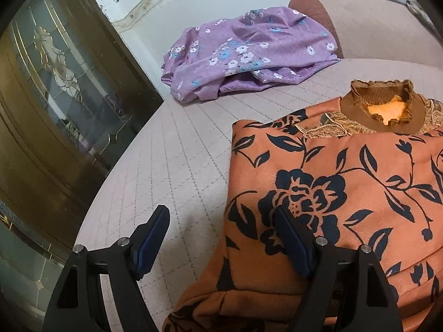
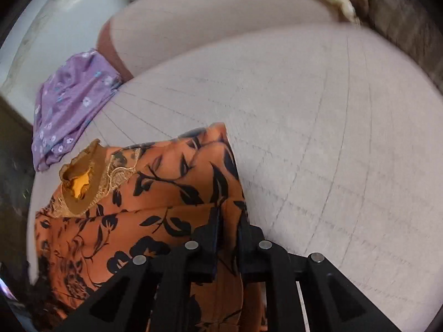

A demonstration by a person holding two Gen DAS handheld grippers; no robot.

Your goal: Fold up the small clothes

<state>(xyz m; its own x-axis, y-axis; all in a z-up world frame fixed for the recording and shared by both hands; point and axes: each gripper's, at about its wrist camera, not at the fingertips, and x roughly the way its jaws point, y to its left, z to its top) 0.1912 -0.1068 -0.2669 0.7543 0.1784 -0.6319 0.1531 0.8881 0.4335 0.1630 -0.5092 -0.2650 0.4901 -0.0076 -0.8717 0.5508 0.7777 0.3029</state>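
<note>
An orange top with black flowers and a brown ruffled collar (image 1: 382,110) lies on a pale quilted bed; it shows in the left wrist view (image 1: 346,182) and the right wrist view (image 2: 166,193). My left gripper (image 1: 221,218) is open, its right finger (image 1: 290,238) resting on the top's left side, its left finger over bare bed. My right gripper (image 2: 228,215) is shut on a fold of the orange top at its right edge.
A crumpled purple floral garment (image 1: 249,55) lies at the far end of the bed (image 1: 171,166), against a padded headboard (image 1: 387,27). It also shows in the right wrist view (image 2: 69,105). A dark glass-fronted cabinet (image 1: 55,96) stands left of the bed.
</note>
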